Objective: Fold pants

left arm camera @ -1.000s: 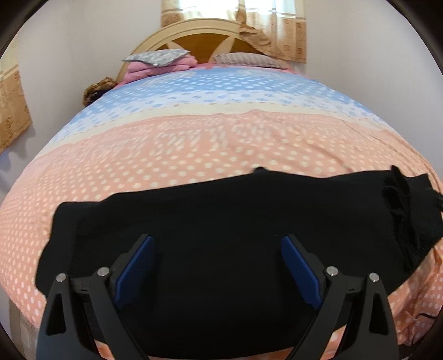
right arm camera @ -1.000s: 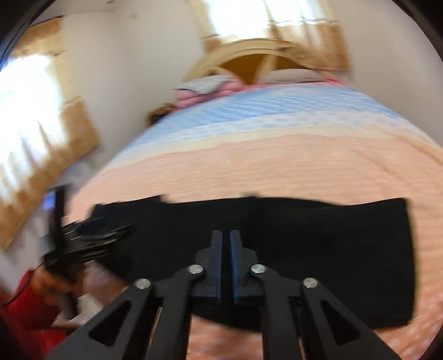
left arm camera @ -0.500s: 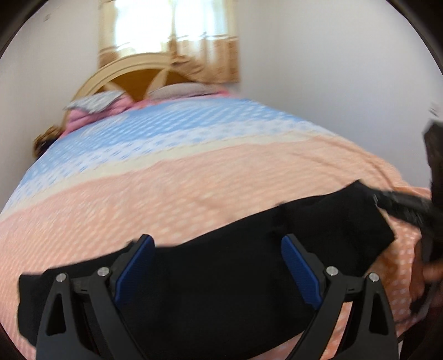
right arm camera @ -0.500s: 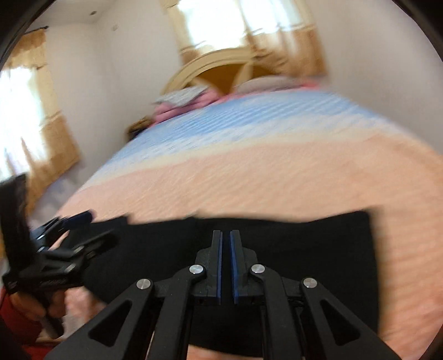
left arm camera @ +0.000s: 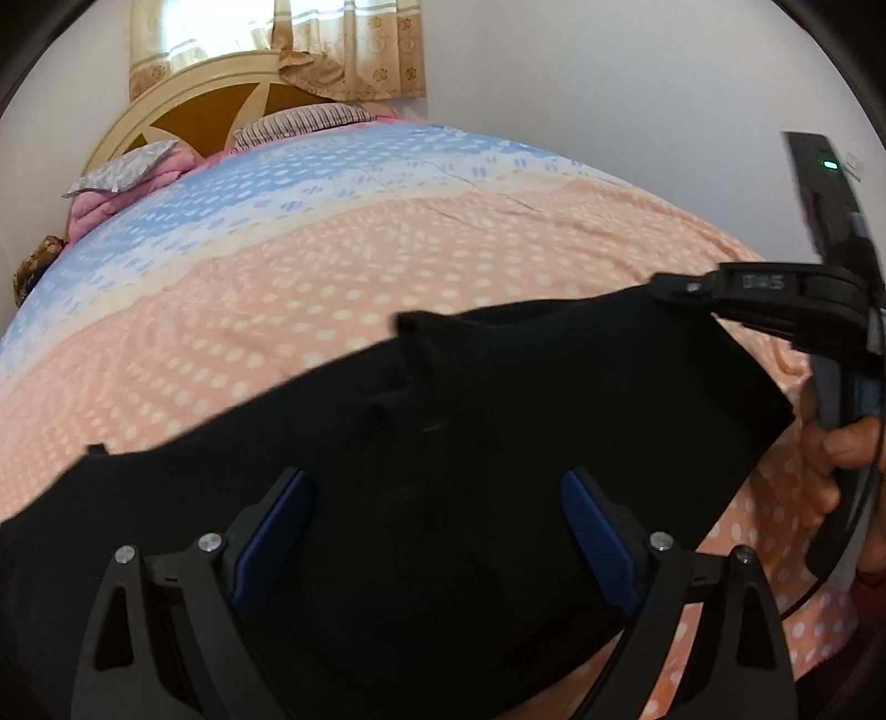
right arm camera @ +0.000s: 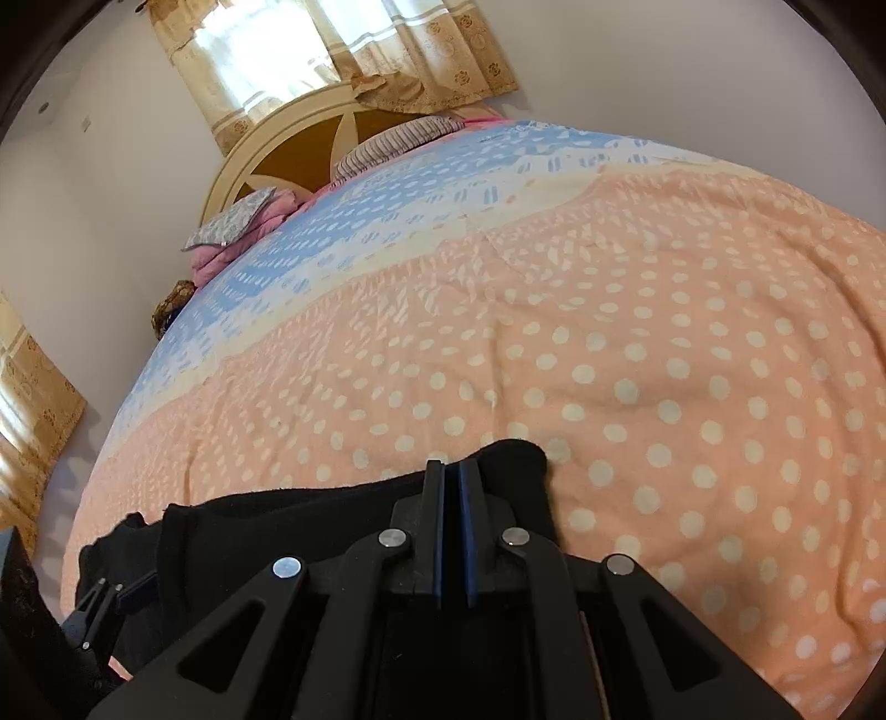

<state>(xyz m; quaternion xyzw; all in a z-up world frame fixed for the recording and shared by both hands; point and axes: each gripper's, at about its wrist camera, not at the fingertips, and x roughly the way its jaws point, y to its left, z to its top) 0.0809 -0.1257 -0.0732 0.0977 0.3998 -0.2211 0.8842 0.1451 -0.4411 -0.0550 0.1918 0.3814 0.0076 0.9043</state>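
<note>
Black pants (left arm camera: 470, 443) lie folded across the near part of the bed. My left gripper (left arm camera: 437, 515) is open, its blue pads spread wide just above the middle of the pants, holding nothing. My right gripper (right arm camera: 451, 476) is shut on the far right corner of the pants (right arm camera: 515, 459); it also shows in the left wrist view (left arm camera: 670, 291) at the pants' right edge, pinching the cloth. In the right wrist view the pants (right arm camera: 266, 531) stretch to the left, where the left gripper (right arm camera: 105, 598) shows at the lower left edge.
The bed (left arm camera: 387, 232) has a peach and blue dotted cover (right arm camera: 637, 332). Pillows (left arm camera: 299, 119) and pink bedding (left arm camera: 99, 199) lie by the wooden headboard (left arm camera: 194, 111). Curtains (right arm camera: 332, 50) hang behind. A white wall (left arm camera: 637, 83) is to the right.
The right gripper has come down low onto the far right corner of the pants and holds it. The left gripper has swung rightward over the pants and stays open.
</note>
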